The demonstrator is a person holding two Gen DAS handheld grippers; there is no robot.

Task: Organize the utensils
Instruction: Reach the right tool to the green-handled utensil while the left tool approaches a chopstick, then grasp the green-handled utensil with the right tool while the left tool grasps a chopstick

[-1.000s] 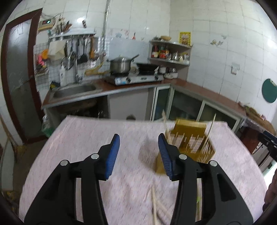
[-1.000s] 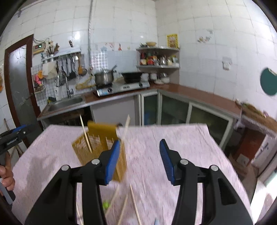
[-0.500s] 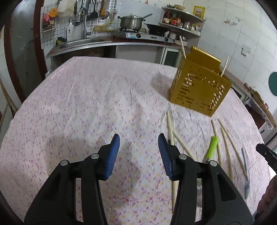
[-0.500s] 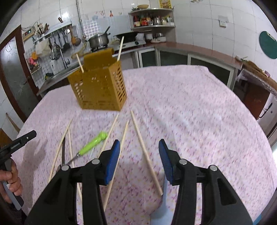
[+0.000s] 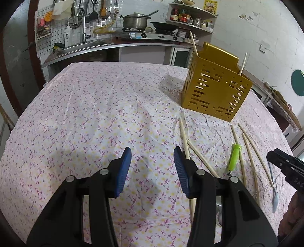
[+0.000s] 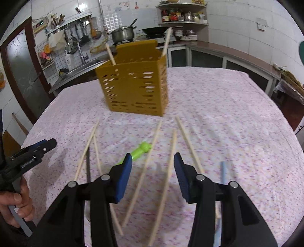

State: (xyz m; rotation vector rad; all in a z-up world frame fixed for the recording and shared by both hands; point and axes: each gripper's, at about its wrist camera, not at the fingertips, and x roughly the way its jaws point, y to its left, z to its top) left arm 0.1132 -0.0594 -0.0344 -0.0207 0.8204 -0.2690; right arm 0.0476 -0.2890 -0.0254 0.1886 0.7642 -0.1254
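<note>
A yellow slotted utensil holder (image 5: 214,93) (image 6: 136,91) stands on the flowered tablecloth with two chopsticks upright in it. Several loose chopsticks (image 6: 167,171) lie in front of it, along with a green-handled utensil (image 5: 234,156) (image 6: 141,150) and a pale blue spoon (image 5: 274,197) (image 6: 223,169). My left gripper (image 5: 152,157) is open over bare cloth, and one chopstick (image 5: 184,136) runs under its right finger. My right gripper (image 6: 153,161) is open low above two chopsticks that lie in line with its gap, not touching them.
A kitchen counter with a sink (image 5: 85,45), a stove and a pot (image 5: 134,20) runs behind the table. Corner shelves (image 6: 182,15) hold jars. A hand (image 6: 17,199) grips the left tool at the lower left of the right wrist view.
Both grippers have tipped downward and dropped toward the table. The right one has closed in on the loose chopsticks and holder. Both jaw gaps look the same.
</note>
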